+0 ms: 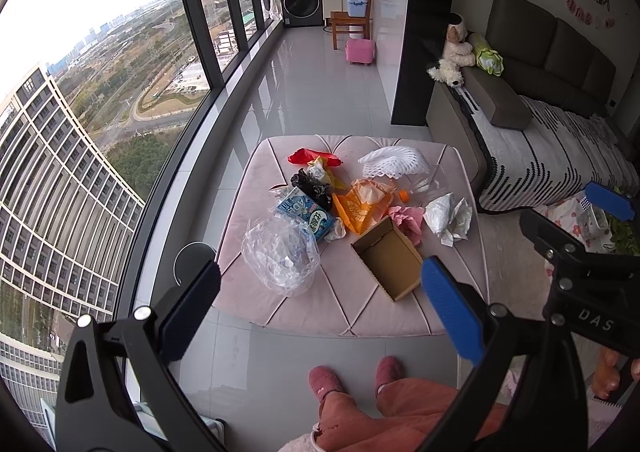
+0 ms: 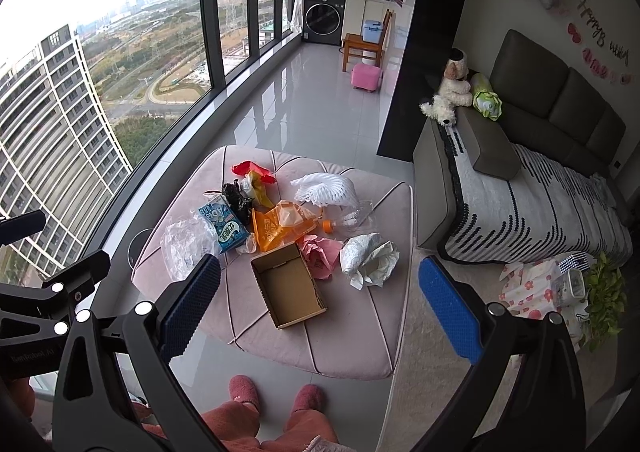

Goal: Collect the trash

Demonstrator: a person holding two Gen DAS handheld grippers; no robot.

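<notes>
Trash lies on a pink padded ottoman (image 1: 320,312) (image 2: 352,348): an open cardboard box (image 1: 387,257) (image 2: 289,286), a clear plastic bag (image 1: 280,254) (image 2: 184,250), a blue carton (image 1: 306,214) (image 2: 222,226), an orange bag (image 1: 360,208) (image 2: 280,230), crumpled white paper (image 1: 448,216) (image 2: 370,258), pink paper (image 1: 410,222) (image 2: 320,256), white foam netting (image 1: 394,162) (image 2: 326,188), a black bag (image 1: 314,188) (image 2: 238,200) and a red wrapper (image 1: 310,156) (image 2: 250,168). My left gripper (image 1: 320,308) and right gripper (image 2: 320,308) are open, empty, held above the ottoman's near edge.
A tall window (image 1: 100,132) runs along the left. A sofa with a striped blanket (image 2: 540,204) and plush toys (image 2: 452,92) stands on the right. A flowered bag and a plant (image 2: 600,292) sit on the floor. My slippered feet (image 2: 276,396) stand on the tiles.
</notes>
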